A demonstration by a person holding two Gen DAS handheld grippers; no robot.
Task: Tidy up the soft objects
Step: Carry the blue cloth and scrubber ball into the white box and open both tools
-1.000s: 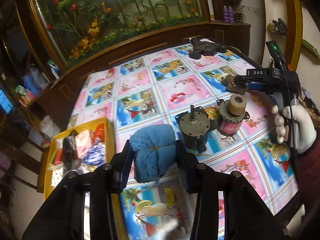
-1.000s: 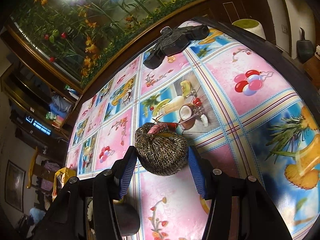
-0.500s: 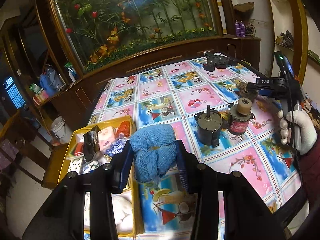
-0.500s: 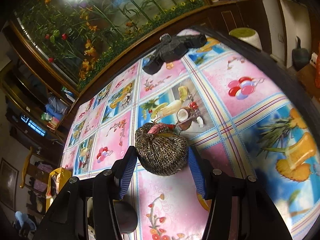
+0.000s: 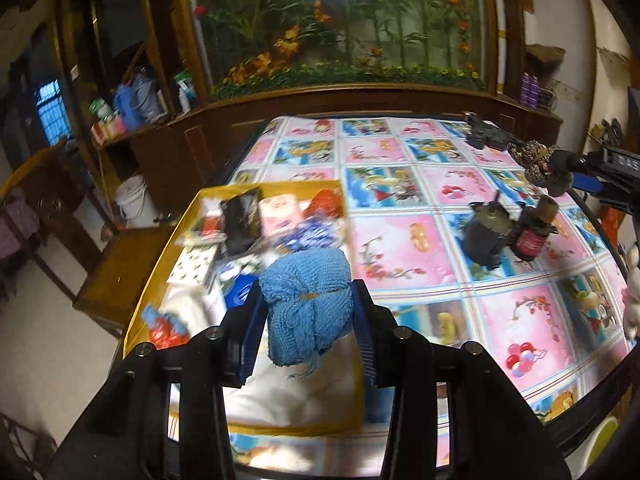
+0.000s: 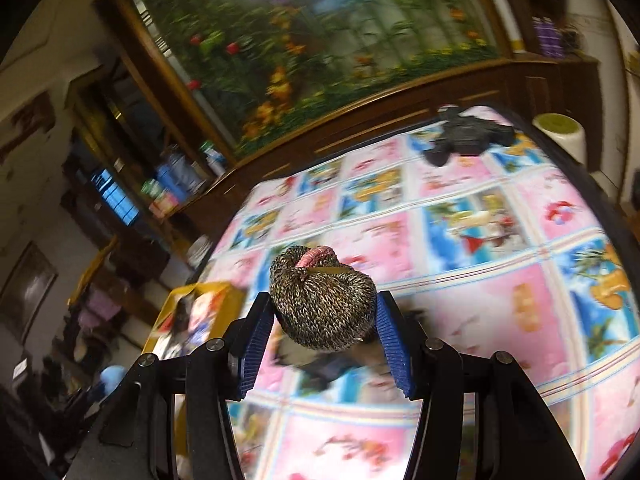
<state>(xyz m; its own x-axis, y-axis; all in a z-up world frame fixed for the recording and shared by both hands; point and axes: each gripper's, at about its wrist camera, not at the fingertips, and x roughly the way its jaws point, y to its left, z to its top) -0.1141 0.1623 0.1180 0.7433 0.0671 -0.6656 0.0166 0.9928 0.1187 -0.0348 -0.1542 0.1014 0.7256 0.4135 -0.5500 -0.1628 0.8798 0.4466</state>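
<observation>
My left gripper [image 5: 307, 304] is shut on a rolled blue knit cloth [image 5: 308, 300], held above the near half of a yellow box [image 5: 188, 216] that lies on the table's left side. Packets and a white cloth fill that box. My right gripper [image 6: 325, 312] is shut on a brown speckled knit bundle [image 6: 322, 306] with a pink band, lifted above the patterned tablecloth [image 6: 480, 300]. In the left wrist view the right gripper [image 5: 540, 164] and its speckled bundle [image 5: 534, 158] hang at the far right. The yellow box [image 6: 200, 300] shows at the lower left in the right wrist view.
Two small motors [image 5: 486, 232] [image 5: 534, 228] stand on the cloth at the right. A black device [image 6: 466, 136] lies at the table's far edge. A wooden cabinet with a flower panel runs behind. A white bucket [image 5: 132, 200] stands on the floor at the left.
The left gripper has carried the blue cloth leftward over the yellow box. The right gripper has lifted the speckled bundle off the table and swung left, so the box has come into its view.
</observation>
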